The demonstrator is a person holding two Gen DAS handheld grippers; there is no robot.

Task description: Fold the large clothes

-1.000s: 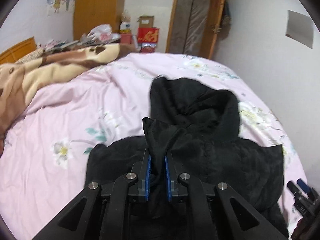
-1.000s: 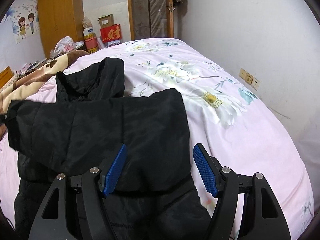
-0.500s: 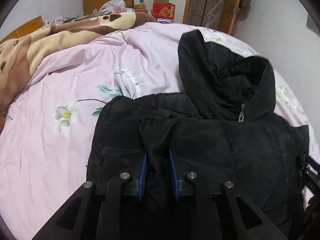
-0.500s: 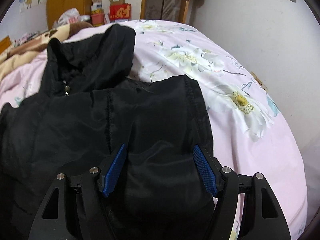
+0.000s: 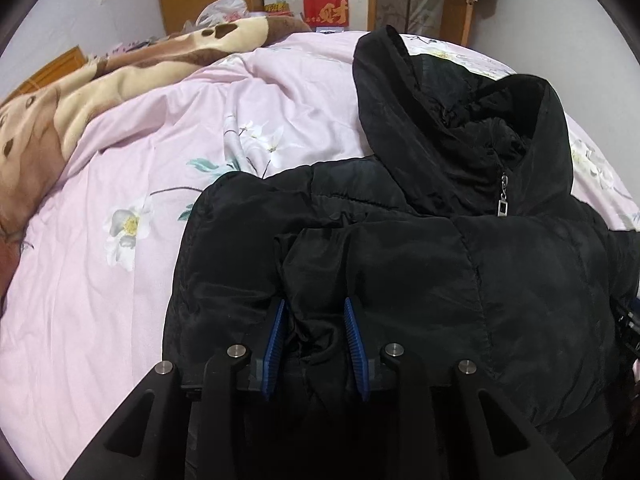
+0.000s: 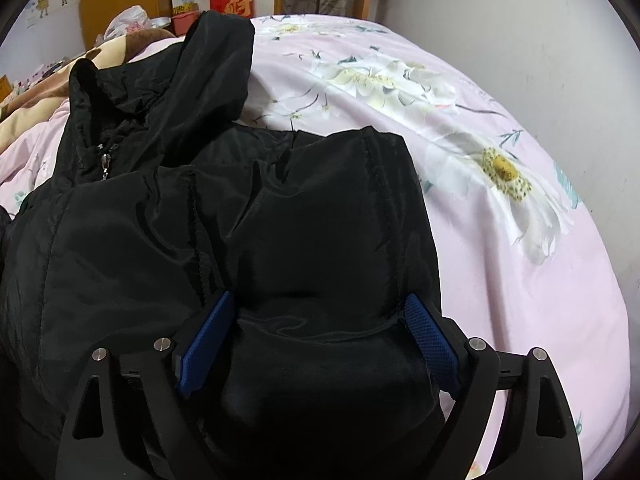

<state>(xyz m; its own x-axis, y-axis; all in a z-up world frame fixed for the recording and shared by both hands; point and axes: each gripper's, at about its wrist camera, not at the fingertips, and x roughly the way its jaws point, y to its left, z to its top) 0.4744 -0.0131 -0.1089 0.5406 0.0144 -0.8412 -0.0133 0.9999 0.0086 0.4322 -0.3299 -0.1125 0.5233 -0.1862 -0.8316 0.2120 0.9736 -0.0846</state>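
Observation:
A black hooded padded jacket (image 5: 460,264) lies on the pink floral bed, hood toward the far end, zipper pull showing at the collar. Both sleeves are folded in across its chest. My left gripper (image 5: 314,312) is low over the left sleeve's cuff (image 5: 316,256); its blue pads stand a little apart with the cuff fabric between them. My right gripper (image 6: 316,316) is wide open, its pads on either side of the right sleeve (image 6: 332,216), which lies flat on the jacket (image 6: 120,240).
Pink floral bedsheet (image 5: 100,280) spreads to the left and, in the right wrist view, to the right (image 6: 520,240). A brown and beige blanket (image 5: 80,96) lies at the far left. A wardrobe, boxes and a door stand beyond; a white wall runs along the right.
My left gripper carried the sleeve cuff down onto the jacket's chest and its pads have spread apart. My right gripper stayed open and lowered over the right sleeve.

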